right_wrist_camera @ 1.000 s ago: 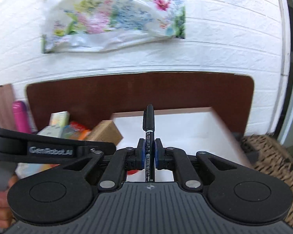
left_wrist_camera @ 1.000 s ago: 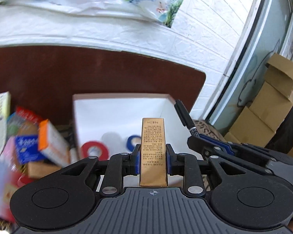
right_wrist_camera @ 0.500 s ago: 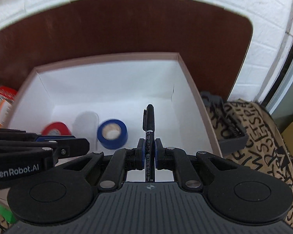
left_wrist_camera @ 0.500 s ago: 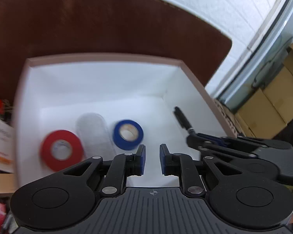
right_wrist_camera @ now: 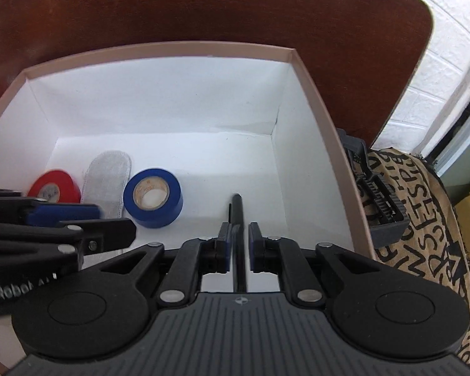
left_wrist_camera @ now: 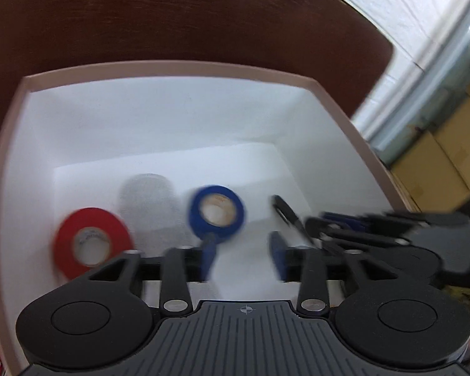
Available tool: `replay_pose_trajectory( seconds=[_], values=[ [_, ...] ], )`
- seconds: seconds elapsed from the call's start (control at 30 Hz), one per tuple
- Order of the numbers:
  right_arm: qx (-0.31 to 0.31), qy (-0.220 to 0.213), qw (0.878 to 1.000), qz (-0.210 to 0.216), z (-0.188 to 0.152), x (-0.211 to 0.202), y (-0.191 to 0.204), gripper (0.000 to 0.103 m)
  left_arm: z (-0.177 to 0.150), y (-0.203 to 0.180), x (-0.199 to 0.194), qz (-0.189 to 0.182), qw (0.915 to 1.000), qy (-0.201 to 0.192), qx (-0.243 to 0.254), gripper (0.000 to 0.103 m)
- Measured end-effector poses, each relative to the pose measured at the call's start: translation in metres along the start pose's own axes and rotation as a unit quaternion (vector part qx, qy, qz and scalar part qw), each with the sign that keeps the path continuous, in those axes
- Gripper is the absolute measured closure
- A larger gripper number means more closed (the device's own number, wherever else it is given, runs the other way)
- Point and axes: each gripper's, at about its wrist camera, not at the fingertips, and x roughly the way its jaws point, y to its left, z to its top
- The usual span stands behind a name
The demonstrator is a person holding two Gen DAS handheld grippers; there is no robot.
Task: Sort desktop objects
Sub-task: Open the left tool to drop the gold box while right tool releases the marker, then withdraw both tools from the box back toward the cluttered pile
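Observation:
Both grippers hang over a white box (right_wrist_camera: 310, 72); its rim also shows in the left wrist view (left_wrist_camera: 172, 67). My left gripper (left_wrist_camera: 242, 255) is open and empty. My right gripper (right_wrist_camera: 237, 247) has its jaws parted around a black pen (right_wrist_camera: 237, 216); gaps show on both sides of it. The pen (left_wrist_camera: 285, 213) points into the box. On the box floor lie a red tape roll (left_wrist_camera: 91, 244), a blue tape roll (left_wrist_camera: 216, 213) and a grey mesh pouch (left_wrist_camera: 147, 200). They also show in the right wrist view: red roll (right_wrist_camera: 54, 186), blue roll (right_wrist_camera: 153, 197), pouch (right_wrist_camera: 108, 175).
The box sits on a dark brown table (right_wrist_camera: 203, 6) against a white brick wall (right_wrist_camera: 454, 40). A patterned cloth (right_wrist_camera: 423, 219) and a black plastic part (right_wrist_camera: 376, 200) lie right of the box. Cardboard boxes (left_wrist_camera: 438, 163) stand at the far right.
The gold box left my left gripper, which has opened wide. My right gripper's jaws have parted from the pen. Both grippers moved lower over the white box.

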Motion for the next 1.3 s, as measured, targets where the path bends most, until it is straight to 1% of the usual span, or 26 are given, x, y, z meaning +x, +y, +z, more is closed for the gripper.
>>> replay_pose_trajectory(
  seconds=[0.03,0.07,0.13,0.2,0.23,0.3,0.33,0.43,0.5,0.73,0.83,1.03,1.13,1.3],
  values=[
    [0.009,-0.003,1.000,0.000,0.001,-0.002,-0.003,0.072,0.000,0.004,-0.002,0.010,0.9998,-0.005,-0.015,0.022],
    [0.014,-0.007,1.000,0.008,0.000,-0.005,-0.005,0.069,0.000,0.009,-0.003,0.016,0.9994,-0.008,-0.030,0.019],
    [0.024,-0.013,0.999,0.027,0.000,-0.010,-0.006,0.060,0.001,0.018,-0.007,0.009,0.9984,-0.011,-0.055,0.010],
    [0.021,-0.020,0.998,0.048,-0.001,-0.015,-0.002,0.038,0.000,0.023,-0.011,-0.007,0.9976,-0.012,-0.068,0.003],
    [0.018,-0.025,0.998,0.057,-0.002,-0.018,0.002,0.032,0.000,0.024,-0.013,-0.007,0.9972,-0.015,-0.072,0.000],
    [0.007,-0.037,0.997,0.064,-0.003,-0.024,0.008,0.016,-0.001,0.025,-0.019,-0.014,0.9972,-0.020,-0.071,0.000],
    [0.002,-0.044,0.997,0.066,-0.004,-0.028,0.011,0.014,-0.001,0.024,-0.022,-0.019,0.9973,-0.022,-0.067,0.000],
    [-0.007,-0.055,0.996,0.075,-0.006,-0.039,0.018,0.010,-0.004,0.019,-0.032,-0.025,0.9976,-0.031,-0.057,0.000],
    [-0.002,-0.056,0.995,0.079,-0.007,-0.043,0.019,0.004,-0.006,0.017,-0.038,-0.028,0.9976,-0.034,-0.053,0.000],
    [0.043,-0.048,0.995,0.079,-0.014,-0.061,0.017,0.002,-0.016,0.012,-0.058,-0.027,0.9976,-0.045,-0.044,0.000],
    [0.054,-0.054,0.995,0.062,-0.019,-0.072,0.019,0.002,-0.019,0.011,-0.067,-0.029,0.9975,-0.049,-0.043,0.000],
    [0.075,-0.057,0.995,0.045,-0.027,-0.093,0.021,0.002,-0.031,0.005,-0.097,-0.037,0.9955,-0.081,-0.031,0.000],
    [0.083,-0.067,0.993,0.053,-0.034,-0.108,0.026,0.002,-0.040,0.005,-0.115,-0.041,0.9942,-0.096,-0.027,0.000],
    [0.080,-0.107,0.988,0.080,-0.058,-0.135,0.041,0.002,-0.068,0.006,-0.149,-0.043,0.9904,-0.131,-0.010,0.000]
  ],
)
